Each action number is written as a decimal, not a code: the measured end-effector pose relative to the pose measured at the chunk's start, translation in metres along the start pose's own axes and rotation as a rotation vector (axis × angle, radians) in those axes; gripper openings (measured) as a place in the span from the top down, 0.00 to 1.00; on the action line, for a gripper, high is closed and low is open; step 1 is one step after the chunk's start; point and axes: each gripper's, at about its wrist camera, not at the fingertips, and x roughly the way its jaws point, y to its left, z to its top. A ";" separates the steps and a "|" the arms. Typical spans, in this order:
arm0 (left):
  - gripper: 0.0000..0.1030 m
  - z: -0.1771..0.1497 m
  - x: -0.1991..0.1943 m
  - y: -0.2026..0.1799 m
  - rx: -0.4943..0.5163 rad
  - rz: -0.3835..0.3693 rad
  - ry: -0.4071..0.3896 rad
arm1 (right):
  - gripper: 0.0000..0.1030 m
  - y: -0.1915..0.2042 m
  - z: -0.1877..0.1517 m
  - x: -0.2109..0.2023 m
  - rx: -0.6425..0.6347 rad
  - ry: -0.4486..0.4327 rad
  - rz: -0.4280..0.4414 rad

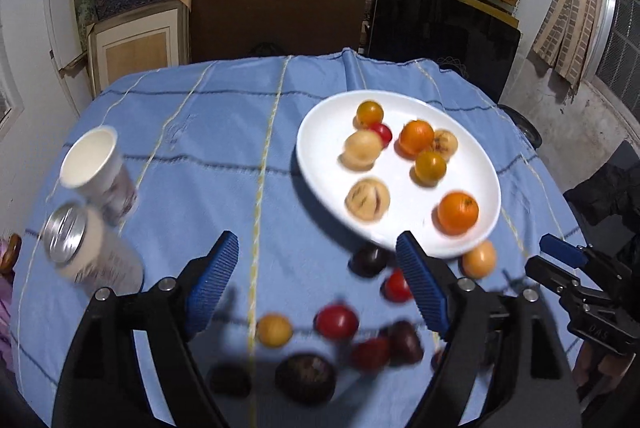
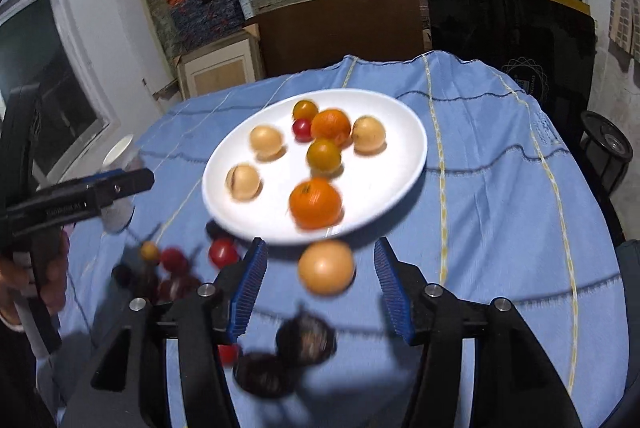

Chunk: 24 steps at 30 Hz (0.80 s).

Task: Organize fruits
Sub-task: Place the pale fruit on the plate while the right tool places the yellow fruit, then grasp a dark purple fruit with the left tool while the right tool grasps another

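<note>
Fruits, small and round, lie in two groups on the blue striped cloth-covered table [image 1: 200, 132]: eight sit on the white oval ceramic plate [image 1: 320, 132], the rest loose on the cloth near its near rim.

Left wrist view: the left gripper [image 1: 318, 280], black with blue ribbed pads, stands spread wide, nothing between its jaws. The plate lies beyond its right finger, whose tip overlaps the plate's near rim. Loose red, dark and yellow fruits [image 1: 336, 320] lie between and below the fingers, blurred. A pale orange fruit [image 1: 479, 259] rests just beside the plate's near right edge. A white paper cup [image 1: 96, 164] and a silver-topped can [image 1: 80, 248] stand at far left. The right gripper [image 1: 556, 260] shows at the right edge.

Right wrist view: the right gripper [image 2: 320, 264] is parted, its pads clear of the pale orange fruit [image 2: 326, 266] between them. The plate [image 2: 232, 164] lies just beyond the fingertips. Two dark round fruits [image 2: 306, 342] lie nearer the camera; small red ones [image 2: 222, 253] lie left. The left gripper [image 2: 120, 184] enters from the left, held by a hand [image 2: 52, 276]; its opening cannot be judged here.
</note>
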 end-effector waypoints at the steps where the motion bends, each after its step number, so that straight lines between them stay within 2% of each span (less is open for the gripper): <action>1: 0.23 -0.010 -0.005 0.003 -0.001 0.009 0.004 | 0.45 0.006 -0.011 -0.005 -0.016 0.014 0.008; 7: 0.23 -0.067 -0.025 0.018 0.011 0.055 0.032 | 0.45 0.033 -0.062 -0.014 -0.116 0.084 -0.015; 12: 0.22 -0.099 -0.036 0.037 -0.027 0.059 0.056 | 0.45 0.050 -0.079 0.000 -0.164 0.141 -0.048; 16: 0.22 -0.111 -0.043 0.055 -0.045 0.082 0.063 | 0.50 0.056 -0.078 0.021 -0.169 0.173 -0.083; 17: 0.22 -0.113 -0.044 0.059 -0.047 0.088 0.063 | 0.57 0.058 -0.078 0.024 -0.178 0.161 -0.103; 18: 0.22 -0.113 -0.044 0.064 -0.051 0.095 0.063 | 0.58 0.060 -0.078 0.024 -0.184 0.154 -0.117; 21: 0.22 -0.113 -0.043 0.076 -0.075 0.111 0.064 | 0.58 0.060 -0.078 0.023 -0.167 0.147 -0.113; 24: 0.23 -0.109 -0.033 0.078 -0.071 0.106 0.074 | 0.58 0.057 -0.080 0.012 -0.137 0.136 -0.075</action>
